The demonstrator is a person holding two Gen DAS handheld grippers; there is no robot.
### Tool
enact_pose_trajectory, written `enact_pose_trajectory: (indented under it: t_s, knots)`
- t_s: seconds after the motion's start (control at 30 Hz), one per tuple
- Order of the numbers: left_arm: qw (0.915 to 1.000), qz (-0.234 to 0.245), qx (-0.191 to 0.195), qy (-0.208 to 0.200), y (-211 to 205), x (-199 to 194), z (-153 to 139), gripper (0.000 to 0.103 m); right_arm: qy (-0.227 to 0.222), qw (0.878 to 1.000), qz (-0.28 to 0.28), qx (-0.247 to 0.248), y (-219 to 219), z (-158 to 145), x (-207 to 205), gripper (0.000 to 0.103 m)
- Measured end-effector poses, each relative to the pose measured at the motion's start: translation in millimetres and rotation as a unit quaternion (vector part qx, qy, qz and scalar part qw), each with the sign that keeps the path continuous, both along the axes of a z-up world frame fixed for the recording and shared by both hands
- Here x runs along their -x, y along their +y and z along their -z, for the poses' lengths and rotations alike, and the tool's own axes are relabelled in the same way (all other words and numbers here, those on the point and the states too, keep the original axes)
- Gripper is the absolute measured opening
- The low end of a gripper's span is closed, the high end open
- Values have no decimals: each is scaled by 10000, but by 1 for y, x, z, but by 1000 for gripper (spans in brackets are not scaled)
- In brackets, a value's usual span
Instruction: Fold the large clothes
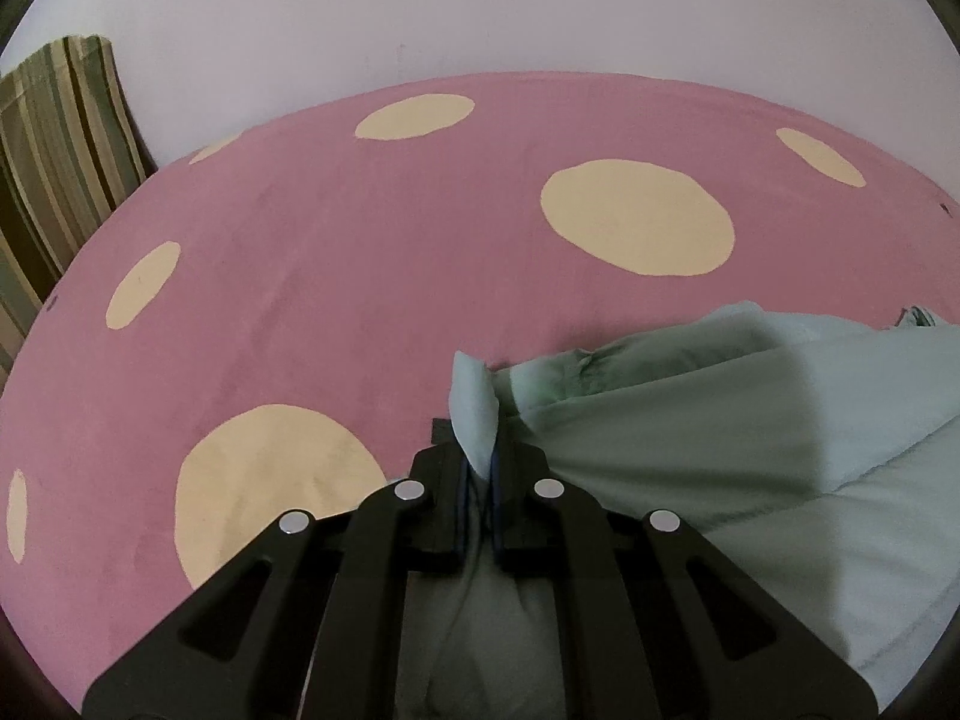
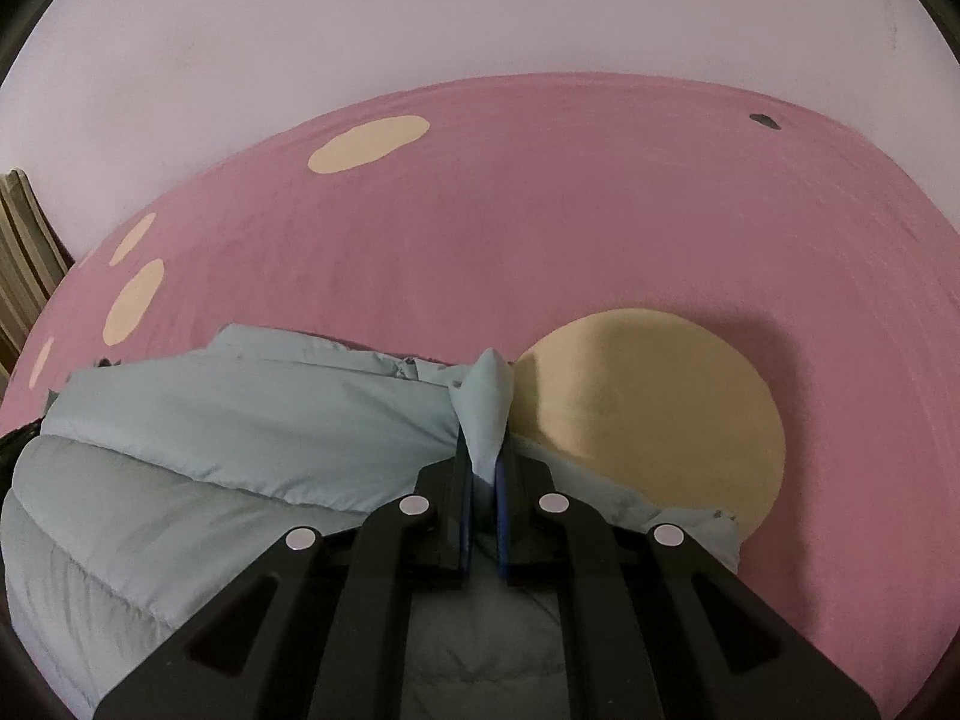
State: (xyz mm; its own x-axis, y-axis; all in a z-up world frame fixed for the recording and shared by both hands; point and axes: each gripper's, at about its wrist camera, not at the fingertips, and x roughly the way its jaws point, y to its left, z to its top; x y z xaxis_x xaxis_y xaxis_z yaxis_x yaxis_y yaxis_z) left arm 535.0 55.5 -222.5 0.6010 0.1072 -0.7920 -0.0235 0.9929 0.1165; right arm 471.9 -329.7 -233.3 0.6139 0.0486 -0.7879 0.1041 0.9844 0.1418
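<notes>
A pale green padded garment lies on a pink sheet with cream dots. My left gripper is shut on a corner of the garment, which sticks up between its fingers; the rest stretches away to the right. In the right wrist view the same garment spreads to the left. My right gripper is shut on another corner of it, pinched upright between the fingers, above a large cream dot. The held edge looks lifted slightly off the pink sheet.
A striped green and brown cushion stands at the far left by the pale wall; its edge also shows in the right wrist view. A small dark spot sits on the sheet's far right.
</notes>
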Motion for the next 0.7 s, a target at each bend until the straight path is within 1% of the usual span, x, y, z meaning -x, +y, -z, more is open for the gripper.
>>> enact_pose_trajectory:
  t_s: [0.07, 0.13, 0.2, 0.23, 0.3, 0.37, 0.43, 0.5, 0.53, 0.6, 0.63, 0.7]
  knots:
    - [10000, -11, 76, -10, 2, 0, -4, 6, -4, 10000, 18, 24, 0, -1, 1, 5]
    - [9999, -79, 131, 5, 6, 1, -10, 15, -14, 10000, 12, 26, 0, -4, 1, 7]
    - [9995, -254, 174, 4, 13, 6, -19, 34, 3, 10000, 10, 14, -1, -8, 1, 9]
    - [9993, -278, 247, 12, 15, 10, -23, 36, 27, 10000, 18, 24, -1, -11, 2, 12]
    - [9989, -331, 345, 16, 21, 19, -33, 40, 58, 9999, 68, 124, -2, -17, 4, 24]
    - [9986, -408, 328, -46, 22, 30, -46, 42, -19, 9994, 217, 278, 0, -30, 11, 30]
    - [9983, -388, 390, -175, 16, 43, -62, 42, -188, 9991, 294, 246, 5, -45, 21, 30]
    - [9982, -215, 501, -234, 4, 51, -71, 42, -312, 9993, 199, 109, 17, -57, 26, 30]
    - [9983, -64, 531, -248, -10, 55, -75, 42, -341, 9994, 71, 64, 29, -61, 28, 30]
    - [9979, 96, 604, -227, -29, 58, -75, 42, -379, 9991, -169, 54, 52, -63, 27, 30]
    - [9973, 232, 678, -167, -45, 57, -71, 42, -370, 9989, -287, 63, 64, -62, 24, 30]
    - [9973, 309, 650, -108, -63, 53, -61, 42, -286, 9984, -468, 107, 84, -54, 17, 30]
